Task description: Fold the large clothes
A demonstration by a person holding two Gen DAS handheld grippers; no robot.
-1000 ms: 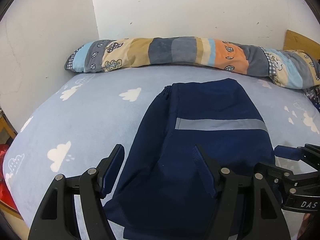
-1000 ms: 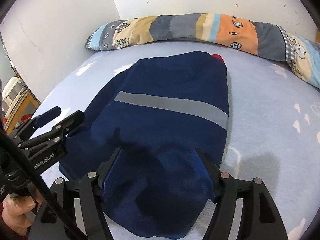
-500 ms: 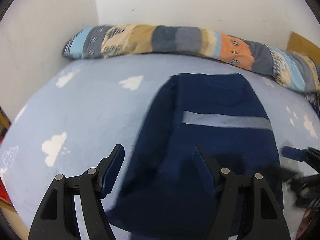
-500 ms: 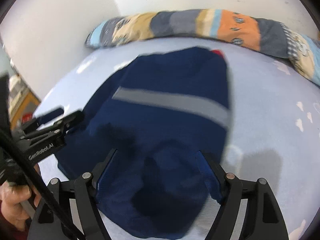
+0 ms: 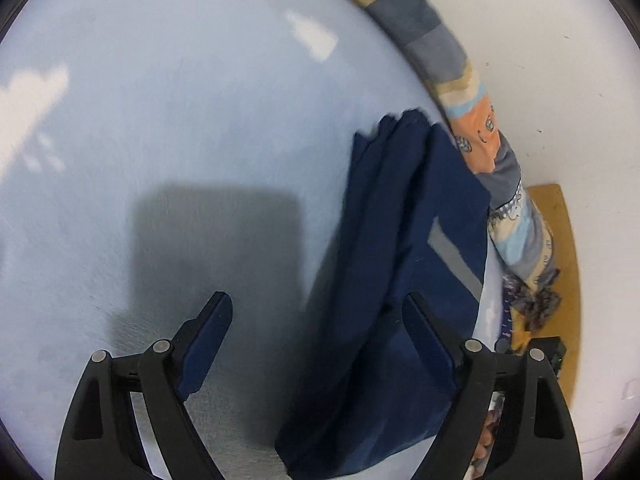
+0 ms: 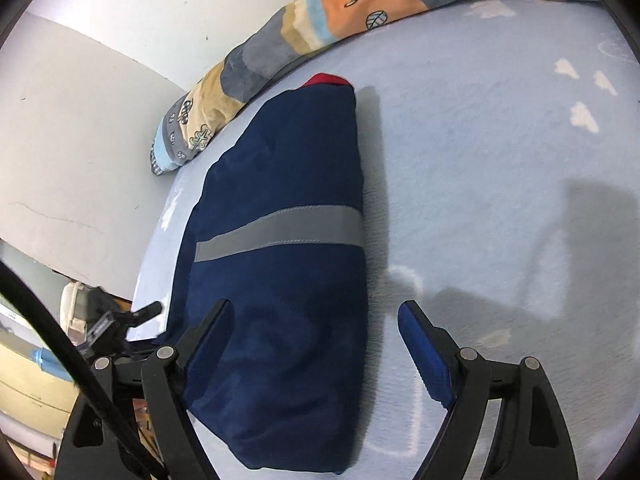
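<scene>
We are looking down on a bed (image 6: 500,160) covered in a pale blue sheet printed with white clouds. On it a navy garment (image 6: 288,248) is lying folded into a long, thick bundle with a grey reflective stripe (image 6: 280,228) across its middle and a sliver of red lining showing at its far end. In the right wrist view the bundle is filling the lower centre and running up toward 12 o'clock; in the left wrist view it is lying between 3 and 5 o'clock. A long patchwork bolster (image 6: 320,12) is resting along the wall beyond it.

We are judging the garment to be soft, limp and fairly light, with a smooth shell that may slip (layers could slide apart when lifted). The firmest hold would probably be at the near end or along a folded edge, pinching all layers together.

The left claw (image 5: 316,340) is opening wide and gripping nothing; its right-hand finger is overlapping the bundle's edge in the picture, though we cannot tell whether it is touching. The right claw (image 6: 312,340) is also opening wide and holding nothing; the bundle's near end is lying under its left-hand finger, while the other is hanging over bare sheet.
</scene>
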